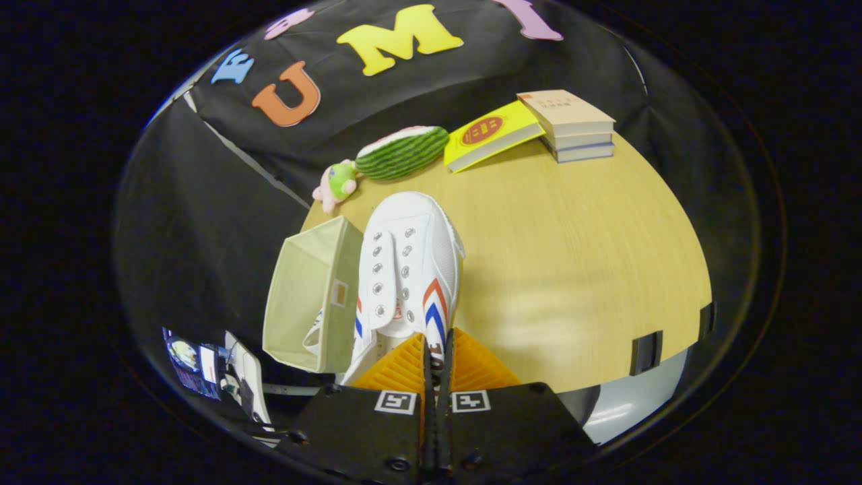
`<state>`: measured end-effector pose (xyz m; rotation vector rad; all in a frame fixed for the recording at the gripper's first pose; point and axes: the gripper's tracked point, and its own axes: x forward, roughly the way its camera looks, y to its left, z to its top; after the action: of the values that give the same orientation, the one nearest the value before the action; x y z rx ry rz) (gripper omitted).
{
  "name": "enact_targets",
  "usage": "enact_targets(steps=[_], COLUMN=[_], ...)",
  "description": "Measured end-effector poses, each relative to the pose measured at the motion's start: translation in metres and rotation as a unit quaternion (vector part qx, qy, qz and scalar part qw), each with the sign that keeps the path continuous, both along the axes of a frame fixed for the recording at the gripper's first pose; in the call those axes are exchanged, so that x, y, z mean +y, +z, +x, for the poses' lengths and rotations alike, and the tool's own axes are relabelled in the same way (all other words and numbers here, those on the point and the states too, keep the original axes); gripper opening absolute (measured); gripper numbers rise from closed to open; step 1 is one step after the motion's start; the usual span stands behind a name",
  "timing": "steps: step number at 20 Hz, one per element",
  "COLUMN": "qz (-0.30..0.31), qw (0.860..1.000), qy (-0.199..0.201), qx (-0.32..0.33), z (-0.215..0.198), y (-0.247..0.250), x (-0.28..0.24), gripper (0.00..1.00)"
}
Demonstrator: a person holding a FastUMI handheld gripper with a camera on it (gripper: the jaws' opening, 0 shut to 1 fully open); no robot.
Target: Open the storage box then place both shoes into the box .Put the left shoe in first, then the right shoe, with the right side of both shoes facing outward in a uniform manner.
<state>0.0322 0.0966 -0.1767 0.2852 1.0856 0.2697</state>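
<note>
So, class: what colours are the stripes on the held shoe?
Red and blue chevron stripes on the white shoe, clearest in the gripper view.

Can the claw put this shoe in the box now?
Probably yes. The claw is shut on the white shoe, and the open box sits right beside it with nothing between.

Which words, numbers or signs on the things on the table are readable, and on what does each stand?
Nothing reads clearly.
Yellow book: red oval emblem, print blurred.
Top tan book: cover line too small.
Shoe: heel print mostly hidden between the tongs, shut on it.
Box: small tag, unreadable.
</note>
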Motion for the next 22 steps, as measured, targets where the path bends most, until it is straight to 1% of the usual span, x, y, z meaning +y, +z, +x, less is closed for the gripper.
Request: enact_targets(steps=[2, 5, 7, 9, 12, 17, 22], qz=[-0.003, -0.015, -0.008, -0.002, -0.021, -0.039, -0.047], qw=[1.000, 0.999, 0.999, 1.000, 1.000, 0.999, 0.998], qy=[0.010, 0.029, 0.031, 0.016, -0.018, -0.021, -0.040], qx=[-0.007, -0.001, -0.003, -0.006, -0.009, 0.014, 0.026], z=[-0.005, -0.008, -0.004, 0.003, 0.019, 0.023, 0.030], y=[0.015, 0.026, 0.030, 0.029, 0.015, -0.014, -0.036], x=[0.029, 0.074, 0.108, 0.135, 0.158, 0.183, 0.190], gripper=[0.06, 0.06, 0.06, 0.06, 0.06, 0.06, 0.07])
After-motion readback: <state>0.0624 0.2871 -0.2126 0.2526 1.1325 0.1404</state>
